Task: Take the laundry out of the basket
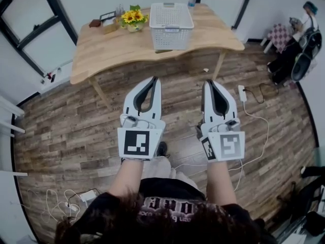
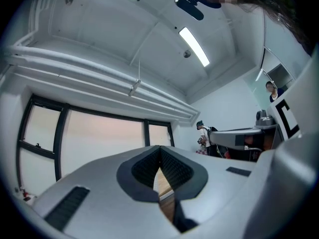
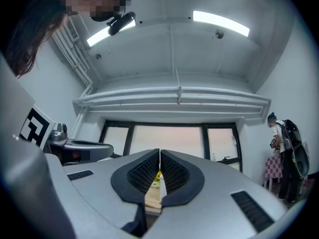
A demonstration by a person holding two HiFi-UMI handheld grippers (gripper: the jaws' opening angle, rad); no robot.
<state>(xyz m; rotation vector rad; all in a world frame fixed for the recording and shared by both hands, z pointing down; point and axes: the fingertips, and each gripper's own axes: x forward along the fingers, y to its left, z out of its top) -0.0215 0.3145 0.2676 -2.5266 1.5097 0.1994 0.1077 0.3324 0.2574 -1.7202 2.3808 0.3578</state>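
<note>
The basket (image 1: 171, 27) is standing well ahead of both sets of jaws, on a line running between the two tips. It is sitting on the table (image 1: 101, 50), its near wall close to the table's curved front edge. What is lying inside it cannot be told through the white mesh. The flowers (image 1: 133, 18) are standing just beside the basket, on the side of the left jaws, with a few small things beyond them toward the table's far corner.

The left gripper (image 1: 156, 80) and the right gripper (image 1: 207, 83) are pointing side by side toward the table, well apart from each other and short of its edge. In the left gripper view the left gripper's (image 2: 159, 147) ribbed pads are meeting at the tips, with nothing between them. In the right gripper view the right gripper's (image 3: 159, 151) pads are pressing together the same way, empty.

Bare plank floor (image 1: 66, 121) is lying under the jaws and spreading wide out from the left jaws. Out from the right jaws, a power strip (image 1: 242, 93) and a white cable (image 1: 261, 136) are trailing over the floor. Farther that way a person (image 1: 304, 29) is sitting by the wall.
</note>
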